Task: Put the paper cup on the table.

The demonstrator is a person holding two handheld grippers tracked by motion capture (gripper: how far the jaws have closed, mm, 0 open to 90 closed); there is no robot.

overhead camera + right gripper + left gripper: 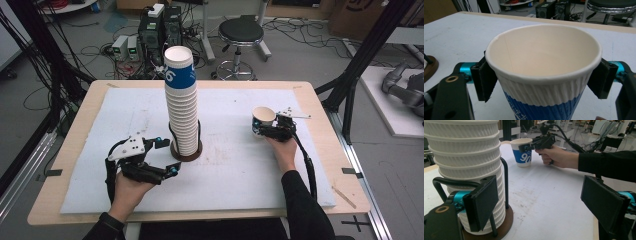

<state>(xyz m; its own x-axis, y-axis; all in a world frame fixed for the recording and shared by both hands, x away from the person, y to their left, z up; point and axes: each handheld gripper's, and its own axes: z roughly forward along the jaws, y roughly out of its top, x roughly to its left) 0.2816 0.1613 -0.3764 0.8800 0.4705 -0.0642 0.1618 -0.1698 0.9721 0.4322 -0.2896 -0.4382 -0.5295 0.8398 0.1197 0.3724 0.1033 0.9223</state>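
While the L hand [131, 187] rests low at the front of the table [60, 165], the left gripper [167, 156] sits w/ jaws spread wide just beside the cup stack [181, 105] on its brown base [186, 152]. R hand [283, 150] reaches fwd; the right gripper [265, 129] pinches one paper cup [263, 120] below its rim, upright, empty, ribbed white over blue, at table's R side.

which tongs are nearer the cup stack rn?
Left. The left tongs sit open right beside the base of the cup stack, just to its left. The right tongs are well off to its right, shut on a single cup.
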